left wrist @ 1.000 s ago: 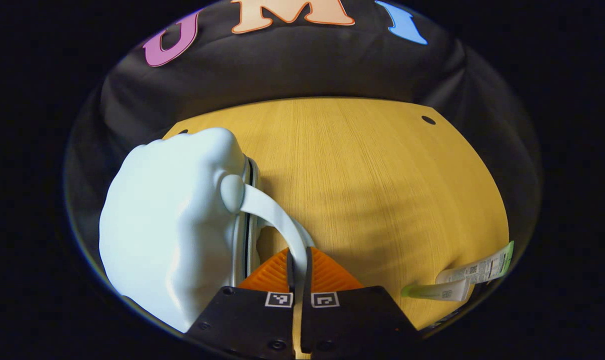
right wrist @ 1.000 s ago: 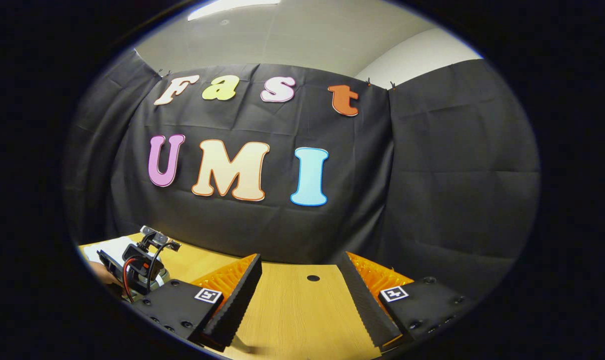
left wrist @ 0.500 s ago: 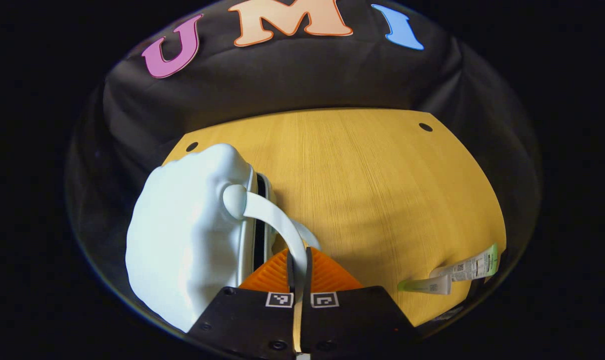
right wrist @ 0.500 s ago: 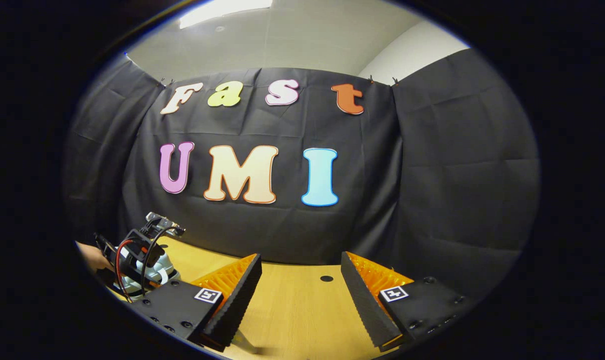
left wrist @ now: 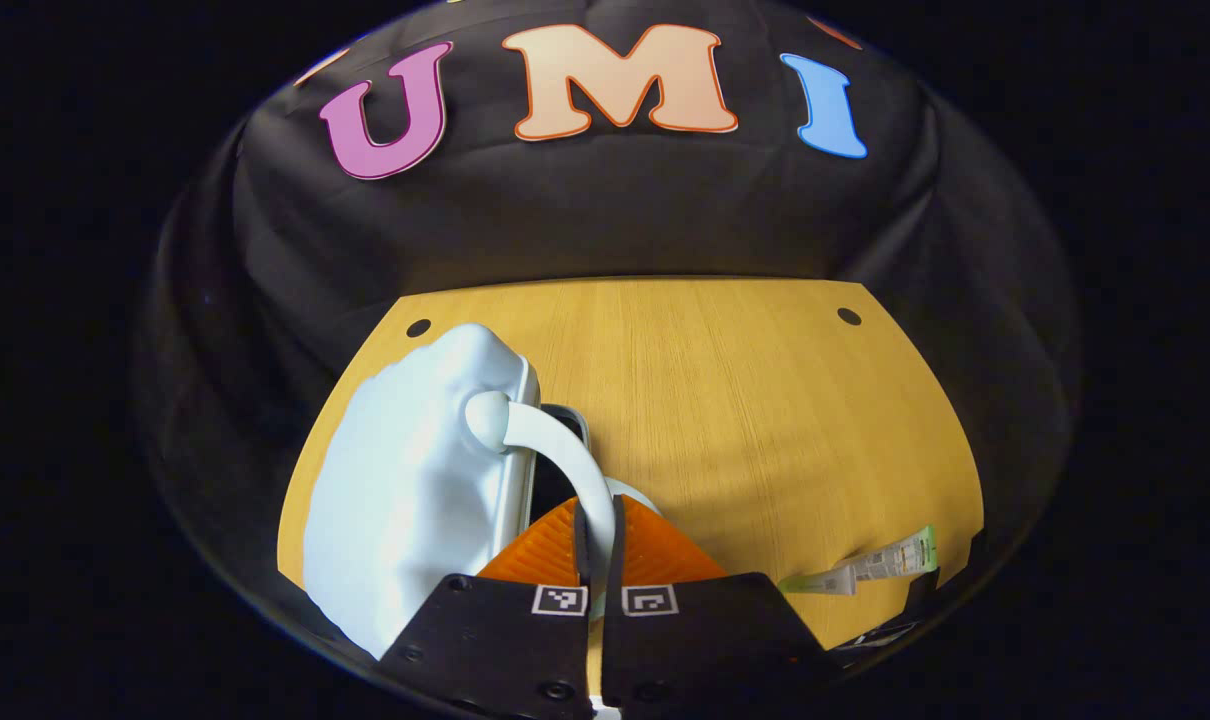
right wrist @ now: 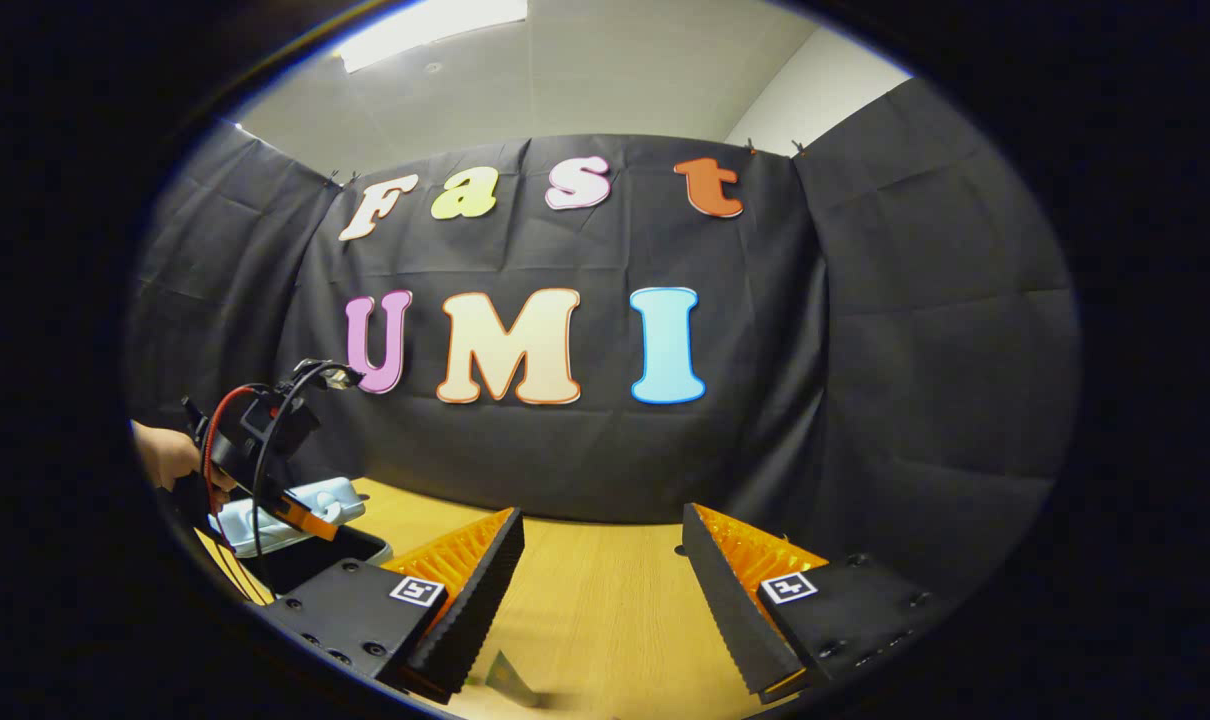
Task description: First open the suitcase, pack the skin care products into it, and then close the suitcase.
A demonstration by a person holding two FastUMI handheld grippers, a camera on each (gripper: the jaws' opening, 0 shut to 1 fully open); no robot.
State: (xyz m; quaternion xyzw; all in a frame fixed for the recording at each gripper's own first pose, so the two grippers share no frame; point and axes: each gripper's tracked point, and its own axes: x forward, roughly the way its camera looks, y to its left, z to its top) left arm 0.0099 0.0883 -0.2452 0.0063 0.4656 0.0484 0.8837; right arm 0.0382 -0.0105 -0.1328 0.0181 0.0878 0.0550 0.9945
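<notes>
A pale blue hard-shell suitcase [left wrist: 405, 490] lies at the left of the wooden table [left wrist: 755, 400]. Its lid is raised, and a dark gap shows beneath the rim. My left gripper [left wrist: 598, 515] is shut on the lid's white arched handle [left wrist: 555, 450]. A green-and-white skin care tube [left wrist: 860, 570] lies near the table's right front edge. In the right gripper view, the left gripper [right wrist: 310, 518] holds the lid [right wrist: 285, 505] up over the suitcase's black interior [right wrist: 315, 555]. My right gripper [right wrist: 601, 515] hangs open above the table, with nothing between its fingers.
A hand [right wrist: 170, 455] holds the left gripper, with red and black cables looping over it. The black cloth wall runs behind the table. Small round holes [left wrist: 849, 316] sit near the table's far corners. A pale tube end [right wrist: 510, 680] lies under my right gripper.
My left gripper has risen with the handle, and the lid has swung up, widening the gap to the dark interior. The right gripper stayed open and tilted slightly.
</notes>
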